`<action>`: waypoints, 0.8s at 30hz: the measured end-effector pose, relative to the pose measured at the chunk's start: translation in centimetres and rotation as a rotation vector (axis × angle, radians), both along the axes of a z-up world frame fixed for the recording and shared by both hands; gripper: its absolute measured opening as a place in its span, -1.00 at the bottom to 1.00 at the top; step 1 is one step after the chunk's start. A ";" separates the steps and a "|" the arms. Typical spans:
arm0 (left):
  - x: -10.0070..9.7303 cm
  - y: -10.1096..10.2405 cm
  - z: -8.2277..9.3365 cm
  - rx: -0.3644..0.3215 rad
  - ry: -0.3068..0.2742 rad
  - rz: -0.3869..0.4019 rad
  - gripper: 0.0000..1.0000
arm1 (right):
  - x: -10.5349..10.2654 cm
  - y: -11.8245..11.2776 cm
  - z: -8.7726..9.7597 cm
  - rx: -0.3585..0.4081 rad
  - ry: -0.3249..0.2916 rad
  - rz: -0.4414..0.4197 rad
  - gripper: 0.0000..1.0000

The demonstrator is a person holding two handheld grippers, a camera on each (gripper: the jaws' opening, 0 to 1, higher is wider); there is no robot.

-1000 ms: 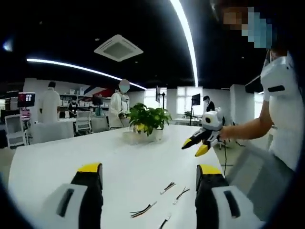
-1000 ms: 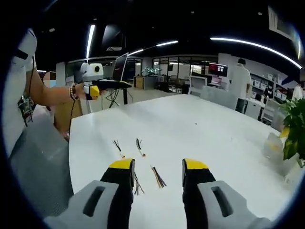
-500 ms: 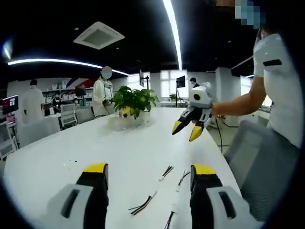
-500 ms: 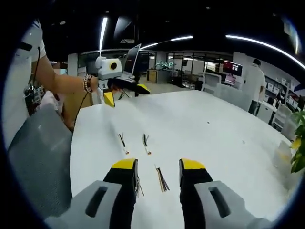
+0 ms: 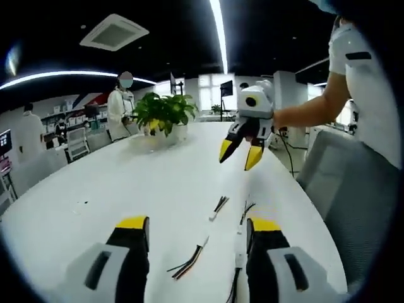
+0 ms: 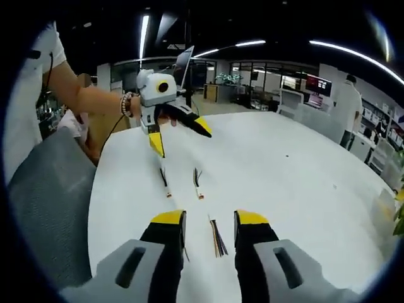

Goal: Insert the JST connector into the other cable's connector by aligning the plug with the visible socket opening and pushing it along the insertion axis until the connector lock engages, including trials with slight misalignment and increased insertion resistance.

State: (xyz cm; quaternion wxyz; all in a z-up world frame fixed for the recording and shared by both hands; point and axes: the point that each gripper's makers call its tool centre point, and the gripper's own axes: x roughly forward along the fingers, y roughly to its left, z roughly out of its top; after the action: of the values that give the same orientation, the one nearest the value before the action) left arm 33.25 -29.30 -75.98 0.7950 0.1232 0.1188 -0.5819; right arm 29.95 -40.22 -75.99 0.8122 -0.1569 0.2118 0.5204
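Hovering over the cables, nothing grasped yet.

Holding left gripper (image 5: 197, 228) and right gripper (image 6: 209, 221) above the white surface (image 5: 101, 189), jaws parted and empty (likely sizing up a pick). Lying loose below: four short cables, among them a multicoloured one (image 6: 217, 237) between the right jaws and a pair (image 6: 197, 184) nearer the person, apart and unmated. Needing each gripper lowered onto one connector.
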 end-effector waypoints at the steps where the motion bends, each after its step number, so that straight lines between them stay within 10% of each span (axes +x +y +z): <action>1: 0.0 -0.3 -0.4 0.001 0.013 -0.009 0.16 | 0.1 0.1 -0.2 0.001 0.002 0.001 -0.44; 24: 0.2 -2.2 -5.8 0.105 0.039 -0.058 -0.46 | 2.0 1.9 -5.4 -0.032 0.055 0.051 -0.63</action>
State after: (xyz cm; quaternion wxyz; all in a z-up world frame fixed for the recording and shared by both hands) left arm 33.45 -31.47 -81.79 0.7678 0.1570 0.1611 -0.5999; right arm 31.95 -38.36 -81.38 0.7899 -0.1610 0.2383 0.5416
